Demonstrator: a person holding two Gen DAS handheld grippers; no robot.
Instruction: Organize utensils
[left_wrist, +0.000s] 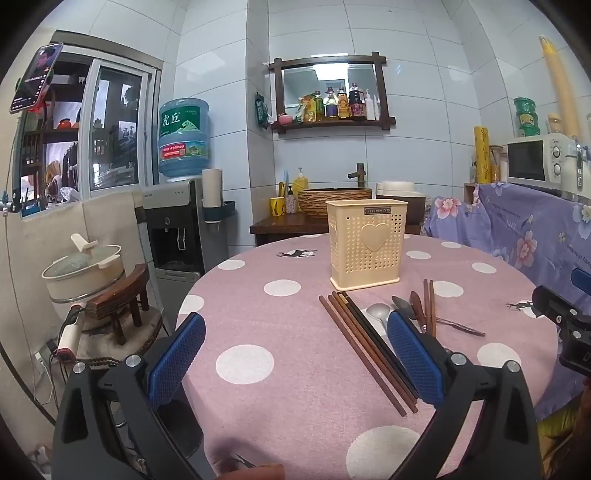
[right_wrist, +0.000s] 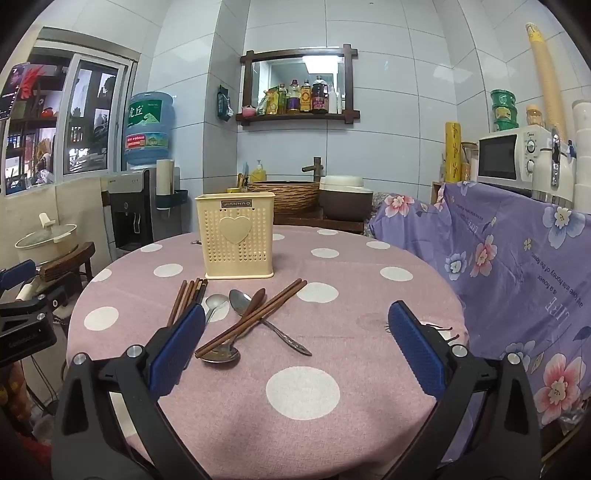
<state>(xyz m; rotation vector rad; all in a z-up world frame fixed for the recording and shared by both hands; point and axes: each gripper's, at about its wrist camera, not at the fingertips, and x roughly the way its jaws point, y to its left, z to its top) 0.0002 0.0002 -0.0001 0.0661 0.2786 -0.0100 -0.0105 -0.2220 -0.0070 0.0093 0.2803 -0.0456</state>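
A: How are the two tongs held?

B: The left tongs (left_wrist: 295, 354) are spread wide above the near part of the tabletop (left_wrist: 280, 417), and nothing is gripped between the blue pads (left_wrist: 177, 360). The right tongs (right_wrist: 295, 345) are likewise spread wide, and nothing is held there either.

A: Where is the holder placed?

B: A cream utensil basket (right_wrist: 239, 236) with a heart on its front is stood upright toward the far side of the pink, white-dotted tabletop. No utensils can be seen rising above its rim.

A: And the utensils?

B: They are laid on the cloth just near of the basket. A bundle of chopsticks (left_wrist: 365, 349) is placed on the left, side by side and running from the basket toward the near edge. A light metal spoon (right_wrist: 216, 303) is set just right of them. Further right, a pair of brown chopsticks (right_wrist: 255, 317) is laid across a darker metal spoon (right_wrist: 258, 317), and a brown wooden spoon (right_wrist: 256, 298) is tucked among them. Another spoon bowl (right_wrist: 221, 355) is seen at the near end of that crossed pair.
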